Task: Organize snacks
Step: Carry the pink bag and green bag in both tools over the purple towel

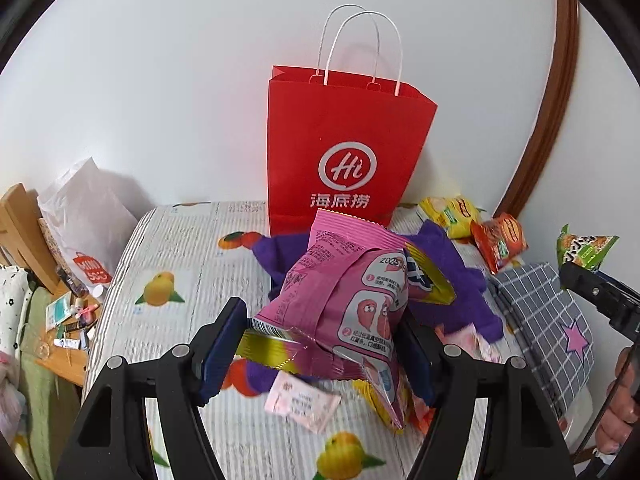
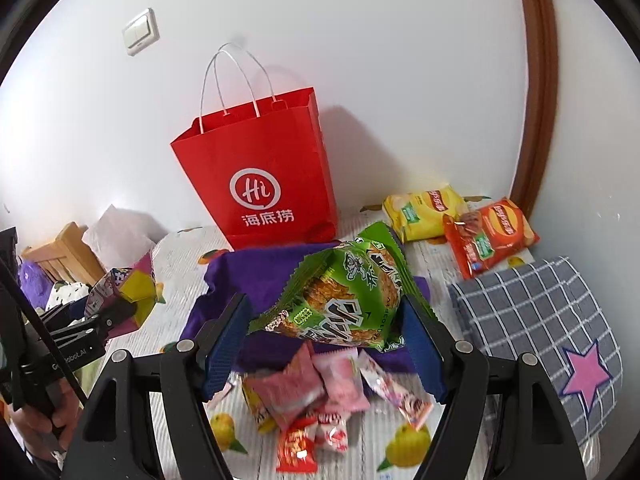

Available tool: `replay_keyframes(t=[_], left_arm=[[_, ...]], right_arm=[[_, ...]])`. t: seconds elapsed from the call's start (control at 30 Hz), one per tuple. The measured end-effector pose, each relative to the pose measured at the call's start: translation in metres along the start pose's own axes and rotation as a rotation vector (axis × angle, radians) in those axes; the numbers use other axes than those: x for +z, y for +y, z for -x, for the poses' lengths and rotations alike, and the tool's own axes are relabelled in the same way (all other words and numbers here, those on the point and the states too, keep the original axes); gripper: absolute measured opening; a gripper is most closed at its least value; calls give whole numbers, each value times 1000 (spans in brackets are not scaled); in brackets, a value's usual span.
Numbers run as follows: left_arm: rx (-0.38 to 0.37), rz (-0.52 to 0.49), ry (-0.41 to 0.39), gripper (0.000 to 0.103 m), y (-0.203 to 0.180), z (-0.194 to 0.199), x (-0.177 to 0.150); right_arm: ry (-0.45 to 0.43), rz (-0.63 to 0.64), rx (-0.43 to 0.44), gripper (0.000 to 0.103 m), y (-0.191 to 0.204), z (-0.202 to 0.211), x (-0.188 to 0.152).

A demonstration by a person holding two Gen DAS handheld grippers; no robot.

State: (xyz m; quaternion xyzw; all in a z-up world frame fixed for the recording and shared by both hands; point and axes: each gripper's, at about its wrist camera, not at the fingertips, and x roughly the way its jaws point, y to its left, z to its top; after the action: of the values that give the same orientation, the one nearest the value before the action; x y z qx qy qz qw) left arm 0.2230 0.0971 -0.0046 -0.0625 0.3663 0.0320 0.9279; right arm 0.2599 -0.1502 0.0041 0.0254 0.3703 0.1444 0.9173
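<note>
Pink snack packet [image 1: 340,300] sits clamped in the left gripper [image 1: 320,344]; the right gripper [image 2: 328,340] clamps a green snack packet [image 2: 344,300], both before the red paper bag [image 2: 260,184].

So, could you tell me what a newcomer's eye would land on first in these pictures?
Probably the tall red paper bag, standing upright against the white wall at the back of the fruit-print cloth. Next come the two held snacks: a pink packet between the left gripper's fingers and a green packet in the right gripper, both raised above a purple cloth.
</note>
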Motion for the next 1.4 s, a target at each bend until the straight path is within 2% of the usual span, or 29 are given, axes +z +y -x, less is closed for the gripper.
replay_keyframes(t=[0.23, 0.5, 0.73, 0.83, 1.0, 1.13, 1.27, 1.4], left_arm=[[8, 12, 29, 70, -2, -37, 21], [0, 20, 3, 70, -5, -73, 48], [8, 45, 16, 70, 4, -101, 48], [3, 70, 33, 70, 12, -106, 46], [9, 73, 60, 70, 13, -118, 40], [-5, 56, 86, 70, 5, -126, 35], [3, 34, 92, 70, -1, -130, 33], [11, 26, 94, 70, -5, -132, 32]], right_arm=[[39, -17, 40, 74, -1, -42, 16], [65, -10, 36, 74, -2, -96, 48], [72, -12, 54, 74, 2, -132, 53], [120, -11, 61, 74, 4, -150, 50], [167, -20, 70, 74, 0, -166, 45], [162, -16, 31, 74, -6, -168, 43], [175, -45, 59, 74, -14, -169, 45], [180, -41, 43, 74, -17, -170, 45]])
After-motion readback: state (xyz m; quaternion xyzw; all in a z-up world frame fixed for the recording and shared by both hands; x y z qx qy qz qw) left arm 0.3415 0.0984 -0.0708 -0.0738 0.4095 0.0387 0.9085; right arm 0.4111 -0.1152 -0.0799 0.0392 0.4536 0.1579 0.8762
